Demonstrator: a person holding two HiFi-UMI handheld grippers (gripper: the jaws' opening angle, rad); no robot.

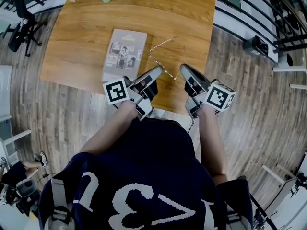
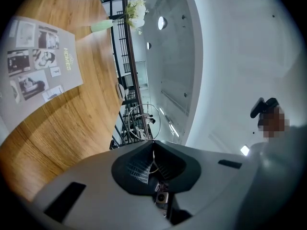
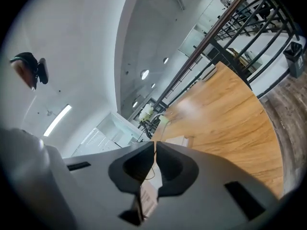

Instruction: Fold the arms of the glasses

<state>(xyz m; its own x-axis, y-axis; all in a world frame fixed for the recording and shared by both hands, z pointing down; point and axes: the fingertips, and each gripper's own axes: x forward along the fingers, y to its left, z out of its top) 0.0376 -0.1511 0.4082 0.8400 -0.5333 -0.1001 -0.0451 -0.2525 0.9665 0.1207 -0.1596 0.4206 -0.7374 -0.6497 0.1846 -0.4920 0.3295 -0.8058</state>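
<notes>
Over the desk [image 1: 192, 13], the left claw [image 1: 158, 71] and right claw [image 1: 183, 70] each pinched the glasses [image 1: 163, 44], whose open arm reached away, hinged nearer the left.

A honey-coloured wooden bench [image 1: 144, 13] stands on a grey wood-plank floor [image 1: 249, 109]. Beyond the bench's far edge, a black metal railing [image 3: 209, 46] runs beneath a curved white ceiling [image 2: 230, 56] dotted with round recessed lights [image 2: 162, 22].
</notes>
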